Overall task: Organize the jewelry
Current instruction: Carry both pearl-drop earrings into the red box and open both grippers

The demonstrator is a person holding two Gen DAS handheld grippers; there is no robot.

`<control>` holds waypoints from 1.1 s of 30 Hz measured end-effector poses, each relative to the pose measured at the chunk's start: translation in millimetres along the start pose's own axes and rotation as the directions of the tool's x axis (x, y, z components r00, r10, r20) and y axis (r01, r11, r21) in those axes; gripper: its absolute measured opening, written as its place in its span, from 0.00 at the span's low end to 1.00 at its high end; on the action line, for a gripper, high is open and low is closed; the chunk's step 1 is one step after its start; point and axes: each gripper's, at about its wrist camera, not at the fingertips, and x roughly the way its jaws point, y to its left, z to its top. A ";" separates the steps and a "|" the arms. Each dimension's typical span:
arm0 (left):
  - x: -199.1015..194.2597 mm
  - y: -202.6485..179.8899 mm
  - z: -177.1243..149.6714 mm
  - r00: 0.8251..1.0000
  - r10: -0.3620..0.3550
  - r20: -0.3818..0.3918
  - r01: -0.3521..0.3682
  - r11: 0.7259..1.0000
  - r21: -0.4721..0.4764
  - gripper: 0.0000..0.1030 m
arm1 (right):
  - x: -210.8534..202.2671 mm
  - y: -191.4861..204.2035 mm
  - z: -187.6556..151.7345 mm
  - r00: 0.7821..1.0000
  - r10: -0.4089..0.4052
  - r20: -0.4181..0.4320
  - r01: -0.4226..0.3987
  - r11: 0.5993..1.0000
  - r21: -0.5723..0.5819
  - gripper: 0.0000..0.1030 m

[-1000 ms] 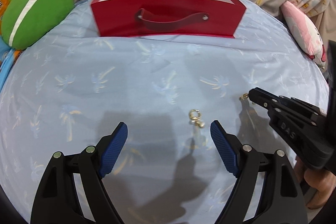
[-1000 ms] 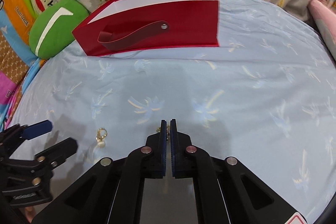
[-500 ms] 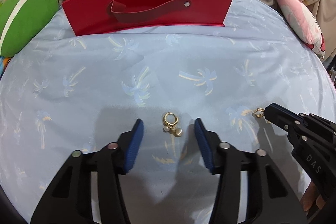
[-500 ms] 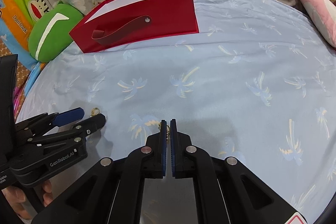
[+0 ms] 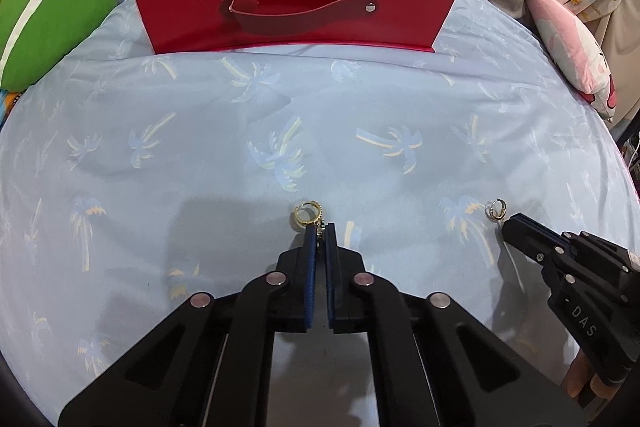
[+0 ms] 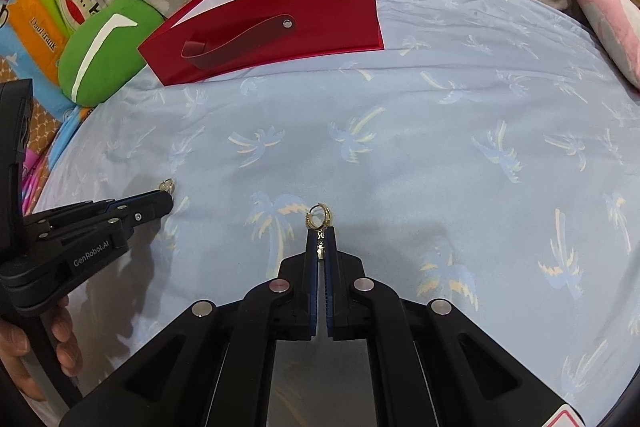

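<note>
Two earrings, one per gripper

Two gold hoop earrings pinched, one in each gripper, low over pale blue bedsheet (image 5: 200, 131) printed with palm trees.

Left gripper (image 5: 319, 227) clenched on left earring (image 5: 306, 214): dangle caught between blue pads, hoop sticking out past tips. Held by the dangle probably because the hoop lay flat on soft cloth, offering little to bite.

Right gripper (image 6: 320, 231) likewise clamped on right earring (image 6: 318, 215): charm visible between pads, hoop free above tips. Same earring seen from left wrist view at that gripper's tip.

Both grippers angled steeply down, side by side, near each other but apart.

Red box (image 5: 296, 19) open-topped at far edge of bed, strap handle on front wall, well apart from both earrings. Likely destination; open top faces up for easy drop-in.

Green cushion (image 5: 44, 15) beside box, left. Pink pillow (image 5: 572, 55) at right.

Judged stage: pair secured, carry to box not yet begun.
</note>
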 end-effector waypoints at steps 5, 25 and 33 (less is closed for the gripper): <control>0.1 -2.3 -0.9 1.000 0.008 0.001 -0.008 1.000 0.004 0.03 | 1.6 1.8 4.3 1.000 -0.011 0.014 0.011 1.000 -0.014 0.27; -4.7 6.1 -2.4 1.000 -0.014 0.002 0.014 1.000 -0.024 0.03 | 1.6 5.8 4.8 1.000 -0.003 0.017 0.003 1.000 -0.009 0.11; -31.5 20.3 -4.6 0.998 -0.053 0.035 0.055 0.997 -0.062 0.03 | -12.9 8.0 5.8 0.999 0.025 0.041 -0.024 1.000 -0.007 0.11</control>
